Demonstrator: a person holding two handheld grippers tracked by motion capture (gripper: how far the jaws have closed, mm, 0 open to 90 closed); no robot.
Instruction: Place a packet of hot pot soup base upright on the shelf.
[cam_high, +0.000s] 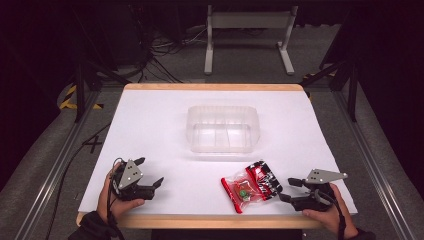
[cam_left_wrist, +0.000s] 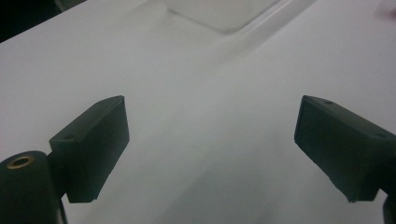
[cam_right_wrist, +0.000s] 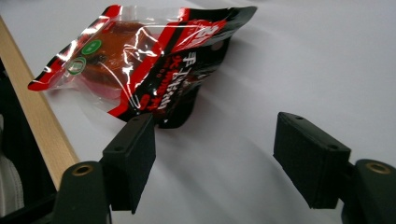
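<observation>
White bench (cam_high: 150, 125): near its front edge, both open claws, left (cam_high: 150, 172) and right (cam_high: 286, 190), rest empty, right facing red snack packet (cam_high: 251, 186) for pickup.

In the left gripper view, the clear, rectangular plastic container (cam_left_wrist: 224, 14) well beyond the fingertips (cam_left_wrist: 100, 140) is blurred and cut off by the top edge. In the right gripper view, the near corner of the red-and-black glossy plastic snack packet (cam_right_wrist: 154, 60) is hidden behind one finger (cam_right_wrist: 133, 154), and its printed lettering is too small to read.
</observation>
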